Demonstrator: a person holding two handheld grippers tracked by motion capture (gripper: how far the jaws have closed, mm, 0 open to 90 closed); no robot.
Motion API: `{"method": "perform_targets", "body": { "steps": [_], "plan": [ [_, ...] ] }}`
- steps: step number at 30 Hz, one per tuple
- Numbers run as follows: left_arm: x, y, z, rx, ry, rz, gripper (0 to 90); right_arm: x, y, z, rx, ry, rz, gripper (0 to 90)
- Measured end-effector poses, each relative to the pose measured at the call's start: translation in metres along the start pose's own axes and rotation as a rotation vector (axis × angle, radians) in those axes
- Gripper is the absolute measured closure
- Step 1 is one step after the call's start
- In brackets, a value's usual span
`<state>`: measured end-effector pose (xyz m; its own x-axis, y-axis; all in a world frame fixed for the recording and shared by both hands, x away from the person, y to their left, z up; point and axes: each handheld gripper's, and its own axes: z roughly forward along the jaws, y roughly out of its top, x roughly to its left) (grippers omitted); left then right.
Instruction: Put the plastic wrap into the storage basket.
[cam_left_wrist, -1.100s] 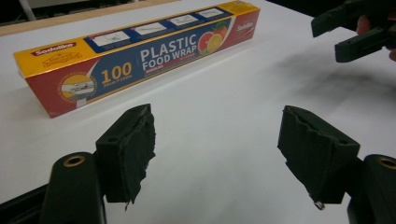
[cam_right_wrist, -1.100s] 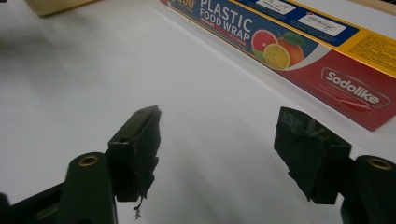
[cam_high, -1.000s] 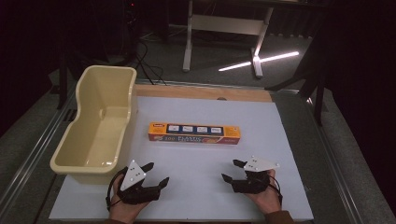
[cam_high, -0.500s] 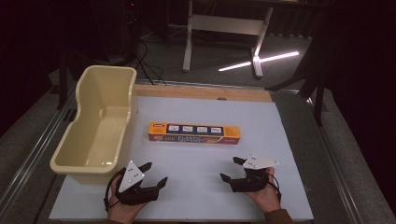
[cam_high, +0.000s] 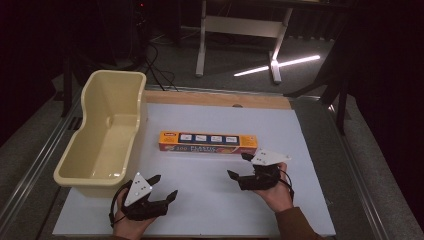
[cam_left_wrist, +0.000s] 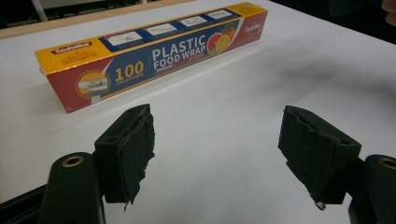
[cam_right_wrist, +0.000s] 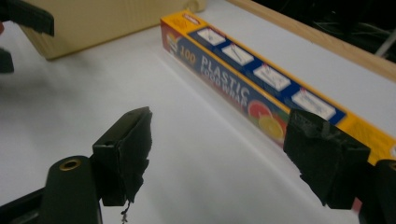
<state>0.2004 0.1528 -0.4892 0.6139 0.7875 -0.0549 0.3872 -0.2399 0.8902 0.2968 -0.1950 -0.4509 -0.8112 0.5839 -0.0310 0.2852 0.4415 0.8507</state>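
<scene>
Little is done, by the look of it: the long orange, red and blue cardboard box of food wrap (cam_high: 208, 142) lies flat at mid-frame on the white table (cam_high: 300, 130), ungrasped. The right gripper (cam_high: 240, 166), jaws spread, sits just beside its right end; the left gripper (cam_high: 164, 187), equally agape, is lower left. The cream plastic tub (cam_high: 90, 165) at left holds nothing. Label: "100 PLASTIC FOOD WRAP".

White table (cam_high: 210, 120) carried a plastic wrap box (cam_high: 208, 142) just beyond the fingers, tub (cam_high: 107, 135) beside it.
</scene>
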Motion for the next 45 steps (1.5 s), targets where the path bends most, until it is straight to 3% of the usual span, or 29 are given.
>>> {"method": "perform_targets", "body": {
  "steps": [14, 16, 27, 31, 35, 45],
  "plan": [
    [-0.001, 0.0, 0.001, -0.004, -0.007, -0.003, 26.5, -0.01, 0.042, 0.045, 0.021, 0.021, -0.066, 25.6],
    [-0.001, 0.0, 0.001, -0.002, -0.008, -0.001, 27.0, -0.014, 0.046, 0.05, 0.024, 0.018, -0.055, 27.2],
    [-0.001, -0.001, 0.003, 0.005, -0.016, -0.001, 27.2, -0.042, 0.048, 0.078, 0.092, 0.009, -0.014, 27.0],
    [-0.002, -0.001, 0.004, 0.008, -0.021, 0.001, 27.2, -0.051, 0.049, 0.09, 0.126, 0.007, -0.028, 25.6],
    [-0.003, -0.001, 0.004, 0.011, -0.022, -0.002, 27.5, -0.061, 0.051, 0.102, 0.146, 0.037, 0.002, 23.3],
    [-0.001, -0.001, 0.003, 0.002, -0.027, -0.01, 27.7, -0.08, 0.05, 0.135, 0.246, 0.092, -0.001, 20.0]
  ]
}}
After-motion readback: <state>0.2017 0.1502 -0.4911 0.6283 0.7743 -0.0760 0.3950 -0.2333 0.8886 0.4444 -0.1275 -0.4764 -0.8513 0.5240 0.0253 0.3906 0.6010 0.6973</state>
